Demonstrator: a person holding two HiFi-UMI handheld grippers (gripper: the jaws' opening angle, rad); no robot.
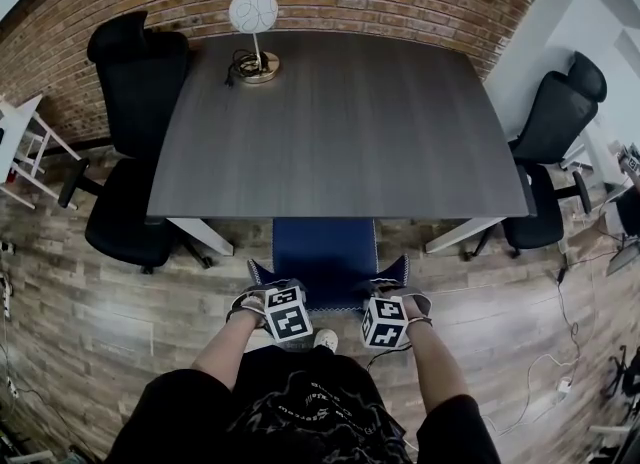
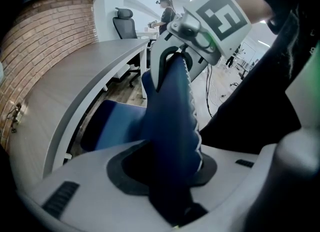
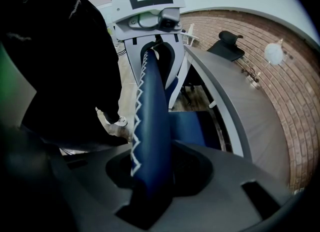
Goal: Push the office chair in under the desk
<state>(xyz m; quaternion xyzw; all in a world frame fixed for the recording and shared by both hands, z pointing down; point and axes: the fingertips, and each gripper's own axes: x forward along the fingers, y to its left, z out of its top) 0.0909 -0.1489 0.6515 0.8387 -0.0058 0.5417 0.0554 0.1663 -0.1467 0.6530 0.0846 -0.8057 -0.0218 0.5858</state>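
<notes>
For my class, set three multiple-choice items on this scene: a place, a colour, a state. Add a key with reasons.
1. Where on the desk is the lamp? A. far corner, person's left; B. middle; C. near edge.
2. What colour is the chair being held? A. black; B. blue; C. red.
3. The left gripper and right gripper are: A. both clear of the chair; B. only the left gripping; C. both shut on the chair's back.
Key: A, its base sits by that far corner; B, blue upholstery shows in every view; C, each gripper view shows the back's edge clamped between the fingers.
</notes>
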